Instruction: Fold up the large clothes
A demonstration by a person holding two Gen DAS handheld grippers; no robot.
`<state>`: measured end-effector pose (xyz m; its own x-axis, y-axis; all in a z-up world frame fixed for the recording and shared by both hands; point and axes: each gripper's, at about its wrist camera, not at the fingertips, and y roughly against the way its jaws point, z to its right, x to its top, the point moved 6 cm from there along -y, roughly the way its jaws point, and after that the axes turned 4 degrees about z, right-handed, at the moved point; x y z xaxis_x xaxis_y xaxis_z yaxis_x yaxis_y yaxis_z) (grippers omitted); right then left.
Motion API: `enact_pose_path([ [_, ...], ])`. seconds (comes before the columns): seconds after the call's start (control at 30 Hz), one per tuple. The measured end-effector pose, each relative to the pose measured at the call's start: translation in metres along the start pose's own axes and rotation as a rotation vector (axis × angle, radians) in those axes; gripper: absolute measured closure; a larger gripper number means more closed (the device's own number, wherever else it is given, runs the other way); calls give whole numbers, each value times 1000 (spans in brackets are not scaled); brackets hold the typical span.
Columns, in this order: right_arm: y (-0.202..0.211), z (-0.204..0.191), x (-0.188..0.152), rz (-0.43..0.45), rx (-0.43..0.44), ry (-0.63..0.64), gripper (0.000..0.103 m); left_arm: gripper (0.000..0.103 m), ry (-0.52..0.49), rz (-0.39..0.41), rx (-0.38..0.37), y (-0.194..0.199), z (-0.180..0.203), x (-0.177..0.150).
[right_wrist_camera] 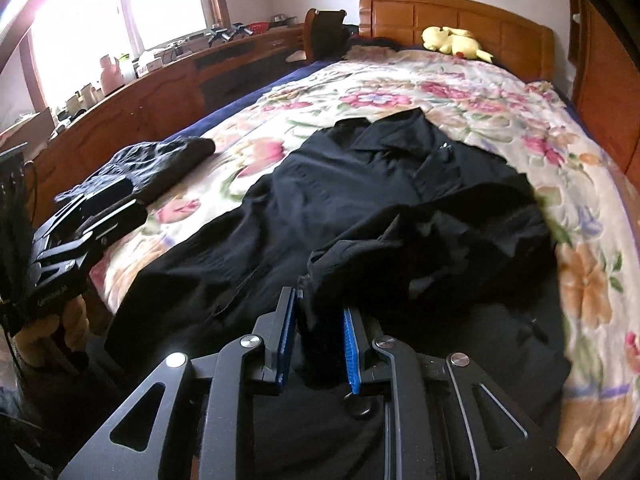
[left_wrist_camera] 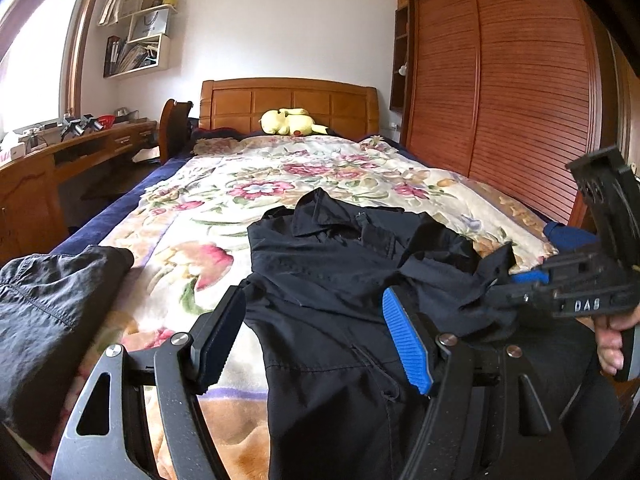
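Right tongs (right_wrist_camera: 319, 336) grip a fold of the black shirt (right_wrist_camera: 360, 184) near the bed's (right_wrist_camera: 592, 208) foot edge; left tongs (left_wrist_camera: 316, 340) gape, empty.

A jacket (left_wrist_camera: 340, 280) lies spread on the bed's blanket (left_wrist_camera: 224, 200), collar toward twelve o'clock, where the headboard (left_wrist_camera: 288, 102) stands. A plush toy (left_wrist_camera: 290, 122) rests just before the headboard. At nine o'clock of the jacket, apart from it, a second garment (left_wrist_camera: 52, 300) lies near the bed's edge. Beyond that edge runs a desk (left_wrist_camera: 72, 156), a wall shelf (left_wrist_camera: 138, 40) above it. A wardrobe (left_wrist_camera: 500, 92) stands along the three o'clock side. The left gripper (left_wrist_camera: 316, 332) sits at six o'clock over the jacket; the right gripper (right_wrist_camera: 319, 340), at its four o'clock, has a fold of it between its fingers.
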<state>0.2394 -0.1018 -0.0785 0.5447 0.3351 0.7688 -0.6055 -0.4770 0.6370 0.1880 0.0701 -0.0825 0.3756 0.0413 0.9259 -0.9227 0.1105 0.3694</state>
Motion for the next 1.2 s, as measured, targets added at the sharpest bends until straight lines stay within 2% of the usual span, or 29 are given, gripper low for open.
enact_pose_path([
  [0.23,13,-21,9,3,-10,14,75,31,-8,-3,-4,0,3,-1],
  [0.3,21,-26,10,16,-7,24,66,31,-11,-3,-5,-1,5,-1],
  [0.37,32,-29,11,35,-4,39,64,31,-21,-18,-5,-3,7,-2],
  [0.63,52,-12,3,108,-92,69,62,31,-48,-17,-9,-4,20,-3],
  [0.73,41,0,2,112,-112,51,62,31,-54,-27,-8,-8,23,-4],
  [0.83,16,13,-9,68,-129,26,62,31,-58,-40,-10,-13,26,-7],
  [1.0,-35,14,-32,-1,-91,-11,62,31,-70,-75,-20,-22,36,-15],
  [1.1,-52,14,-42,-7,-80,-23,62,31,-79,-107,-33,-27,43,-21],
  [1.2,-59,21,-49,0,-118,-8,62,31,-83,-146,-40,-32,48,-32],
])
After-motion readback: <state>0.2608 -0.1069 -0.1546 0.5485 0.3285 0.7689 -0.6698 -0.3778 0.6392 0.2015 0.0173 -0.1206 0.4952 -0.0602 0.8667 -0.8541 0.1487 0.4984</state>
